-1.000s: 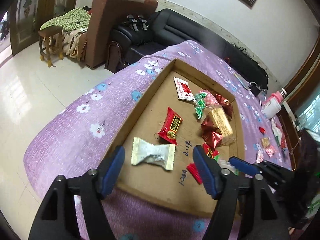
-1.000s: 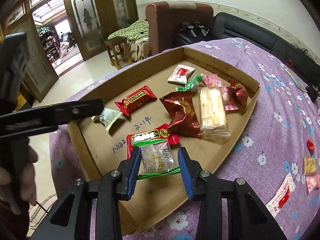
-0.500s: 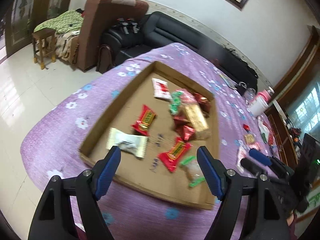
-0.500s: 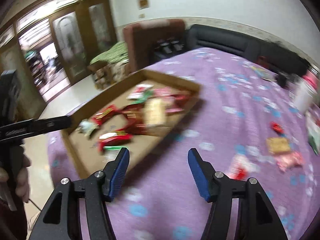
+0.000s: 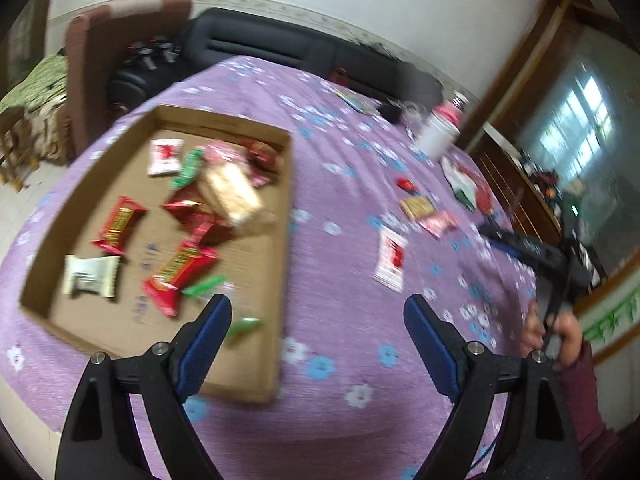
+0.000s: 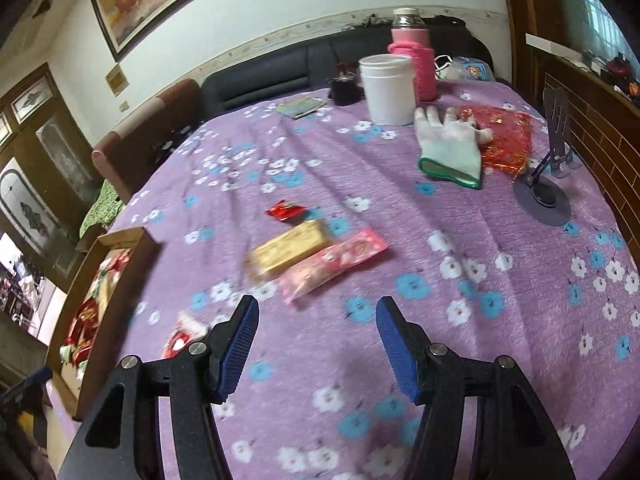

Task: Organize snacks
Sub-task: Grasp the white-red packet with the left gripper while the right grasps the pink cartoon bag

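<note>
A shallow cardboard tray on the purple flowered cloth holds several wrapped snacks, among them a white packet and a red bar. Loose snacks lie on the cloth: a white-and-red packet, a golden cracker pack, a pink packet and a small red candy. My left gripper is open and empty above the cloth by the tray's right wall. My right gripper is open and empty, just short of the pink packet.
At the far side stand a white tub, a pink-sleeved bottle, a white glove, a red foil bag and a grey phone stand. The tray's corner shows at the left. Sofas lie beyond the table.
Both grippers have swung right, away from the tray toward the loose snacks. The right gripper let go of the green-edged clear packet, left in the tray, and opened wide.
</note>
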The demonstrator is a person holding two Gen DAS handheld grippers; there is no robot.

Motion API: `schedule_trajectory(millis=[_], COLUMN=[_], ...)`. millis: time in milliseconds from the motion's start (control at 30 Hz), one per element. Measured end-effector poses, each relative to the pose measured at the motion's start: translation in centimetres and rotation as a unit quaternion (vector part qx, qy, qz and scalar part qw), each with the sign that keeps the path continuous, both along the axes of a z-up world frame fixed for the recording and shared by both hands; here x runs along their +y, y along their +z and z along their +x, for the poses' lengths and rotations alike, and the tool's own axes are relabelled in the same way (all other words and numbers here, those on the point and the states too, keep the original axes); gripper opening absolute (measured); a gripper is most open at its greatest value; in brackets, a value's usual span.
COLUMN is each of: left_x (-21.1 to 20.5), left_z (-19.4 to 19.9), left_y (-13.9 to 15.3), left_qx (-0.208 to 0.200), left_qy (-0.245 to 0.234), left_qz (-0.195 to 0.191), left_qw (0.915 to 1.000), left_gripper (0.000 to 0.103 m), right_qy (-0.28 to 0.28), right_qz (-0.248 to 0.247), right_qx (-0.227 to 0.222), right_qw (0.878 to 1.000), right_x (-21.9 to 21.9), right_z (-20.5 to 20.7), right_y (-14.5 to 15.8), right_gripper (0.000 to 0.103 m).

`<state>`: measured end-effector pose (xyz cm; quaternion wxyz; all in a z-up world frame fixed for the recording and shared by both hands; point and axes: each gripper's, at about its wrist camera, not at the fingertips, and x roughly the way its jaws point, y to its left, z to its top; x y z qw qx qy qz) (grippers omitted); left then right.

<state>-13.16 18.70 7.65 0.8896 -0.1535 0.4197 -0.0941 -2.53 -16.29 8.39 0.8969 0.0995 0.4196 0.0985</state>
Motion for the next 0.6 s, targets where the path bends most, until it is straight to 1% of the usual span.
schedule_trajectory(millis=[67,133,167,233,333,367,400,433,467,533,600], left_x=[-1.5,-2.6,-3.0,-3.5,-4.3,-4.6,-4.8,-5.3,-5.4,-6.6,-7.8], left_z=[0.1,0.0,0.0,0.0,0.2,0.2,0.3,0.5,0.6,1.5,2.5], left_y=[-0.1,0.0,0.0,0.1,0.2,0.3,0.3,0.4,0.3,0.2,0.0], left_qx=[0.003,0.005,0.005,0.007,0.008,0.008,0.007,0.006,0.005,0.001,0.0], left_qy=[-0.019,-0.031,-0.033,-0.035,-0.034,-0.034,-0.035,-0.038,-0.04,-0.048,-0.056], left_qz=[0.008,0.017,0.021,0.029,0.042,0.047,0.052,0.059,0.062,0.075,0.083], left_qw=[0.9998,0.9994,0.9992,0.9989,0.9985,0.9983,0.998,0.9975,0.9973,0.9961,0.995], left_gripper=[0.087,0.087,0.087,0.087,0.087,0.087,0.087,0.087,0.087,0.087,0.087], right_qy=[-0.008,-0.013,-0.015,-0.026,-0.033,-0.031,-0.023,-0.02,-0.021,-0.02,-0.031], right_qz=[-0.006,0.001,0.009,0.01,-0.013,-0.02,-0.02,-0.023,-0.033,-0.03,-0.033], right_qx=[0.007,0.023,0.031,0.038,0.044,0.046,0.049,0.051,0.04,0.045,0.046], right_qw=[1.0,1.0,0.999,0.999,0.998,0.998,0.998,0.998,0.998,0.998,0.998], right_x=[0.0,0.5,0.7,1.2,2.6,3.1,3.4,3.5,3.5,2.8,1.8], right_z=[0.9,2.5,3.2,4.4,6.0,6.3,6.5,6.5,6.2,6.0,5.8], right_y=[-0.6,-1.5,-2.1,-2.8,-3.7,-4.1,-4.5,-4.8,-4.7,-4.5,-4.3], right_gripper=[0.065,0.065,0.065,0.065,0.065,0.063,0.047,0.045,0.029,0.028,0.027])
